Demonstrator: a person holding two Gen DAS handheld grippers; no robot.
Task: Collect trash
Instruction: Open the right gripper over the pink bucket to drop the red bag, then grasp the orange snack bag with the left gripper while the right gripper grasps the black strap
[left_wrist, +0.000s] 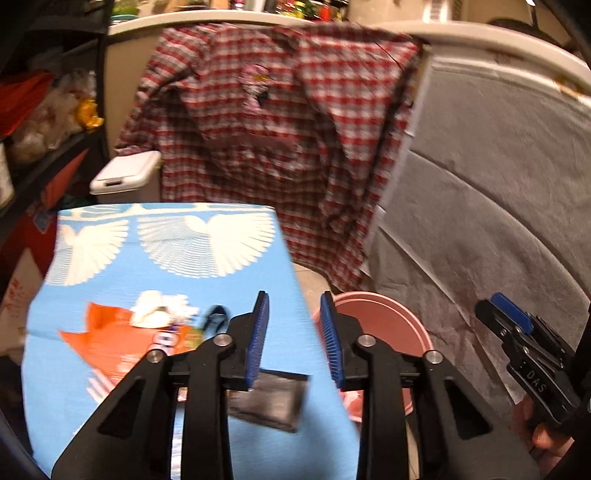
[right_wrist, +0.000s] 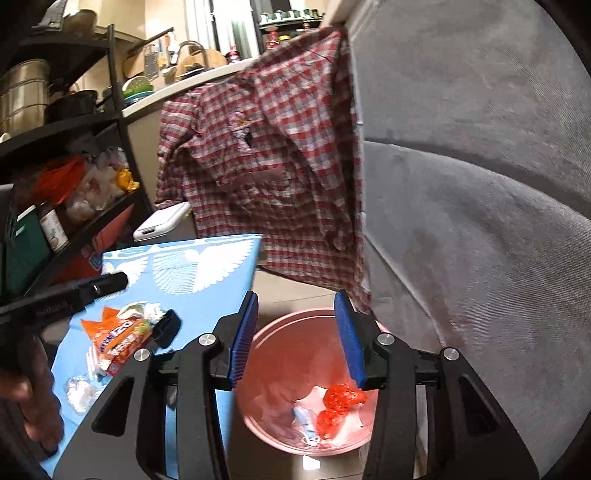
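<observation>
- orange snack wrapper (right_wrist: 123, 341) lies crumpled on the blue table (right_wrist: 207, 291), far left; looks light and crinkly, so I'd pinch a raised fold
- left gripper (left_wrist: 294, 338): jaws apart, empty, over a dark packet (left_wrist: 269, 402)
- right gripper (right_wrist: 297, 338): spread wide above the pink bin (right_wrist: 273, 332)

A small table covered in a light blue cloth with white fan-shaped prints (right_wrist: 207, 273) is carrying a scatter of litter: an orange printed snack wrapper (right_wrist: 122, 343) is lying near its middle, a crumpled white paper wad (right_wrist: 149, 309) is resting just behind it, and a small black plastic piece (right_wrist: 166, 326) is sitting beside both. A clear crinkled plastic scrap (right_wrist: 79, 393) is lying nearer the front edge, and a flat dark foil packet (left_wrist: 269, 400) is lying toward the right edge
</observation>
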